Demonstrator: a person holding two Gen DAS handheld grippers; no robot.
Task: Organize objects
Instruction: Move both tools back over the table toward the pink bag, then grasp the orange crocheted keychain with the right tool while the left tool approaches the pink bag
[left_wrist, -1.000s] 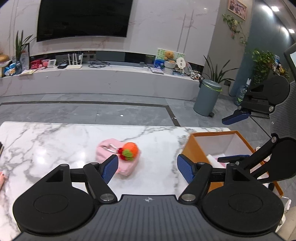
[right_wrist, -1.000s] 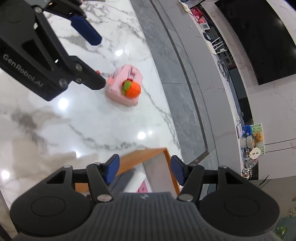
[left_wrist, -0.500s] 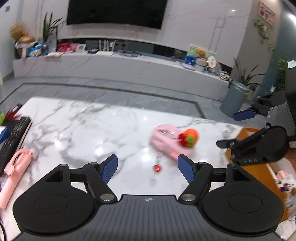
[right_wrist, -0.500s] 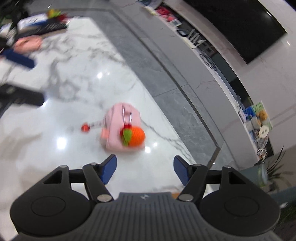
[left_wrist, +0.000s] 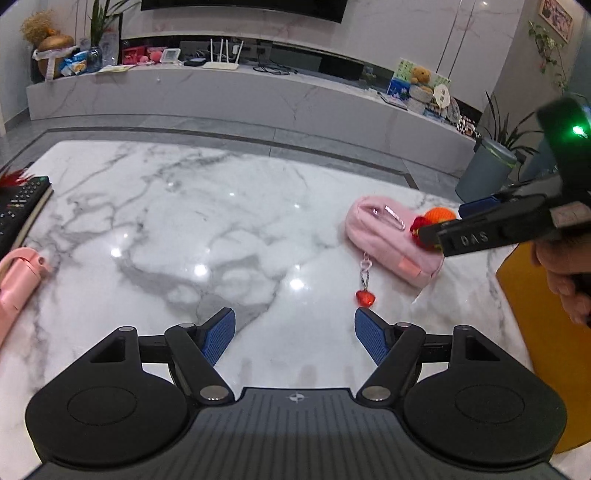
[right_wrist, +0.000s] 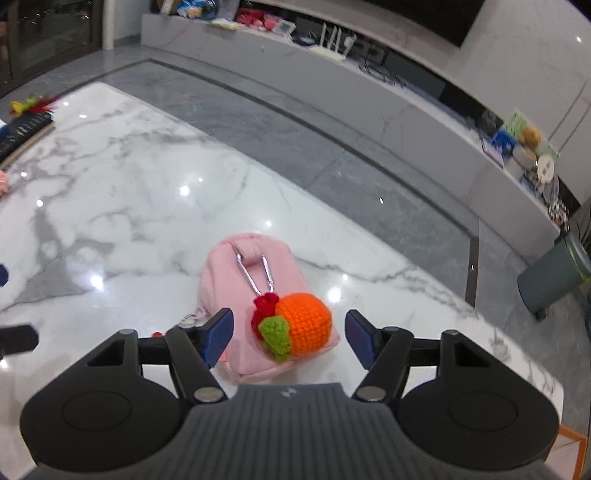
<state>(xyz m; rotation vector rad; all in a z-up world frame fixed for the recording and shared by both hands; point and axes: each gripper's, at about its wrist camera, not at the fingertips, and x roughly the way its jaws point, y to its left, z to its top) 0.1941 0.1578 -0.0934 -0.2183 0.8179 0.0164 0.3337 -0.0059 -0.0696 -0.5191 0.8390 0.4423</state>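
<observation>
Right gripper: the jaws are closing, with a gap left on both sides; the crocheted orange charm and the near end of the pink pouch lie between and just ahead of the pads, and no pad is seen pressing on either.
Left gripper: held moderately wide over bare tabletop, with nothing between the fingers.
Pouch position: directly ahead of the right gripper; ahead and to the right of the left gripper, on the marble table.
Risk, charm only: if the jaws shut on the charm alone, the pouch would likely hang from its metal loop and swing.
Risk, sliding: the tabletop looks polished and glossy, so a one-sided pad contact could push the pouch away instead of pinching it.
Risk, dangling chain: the red heart pendant trails on its chain toward the left gripper and could snag on the orange box rim when carried.
Pouch material: soft, plush-looking pink fabric, a rounded block shape that is judged to squash under grip.
Charm material: knitted yarn, ball-shaped, with green and red leaves.
Pads: blue, ribbed, flat.
</observation>
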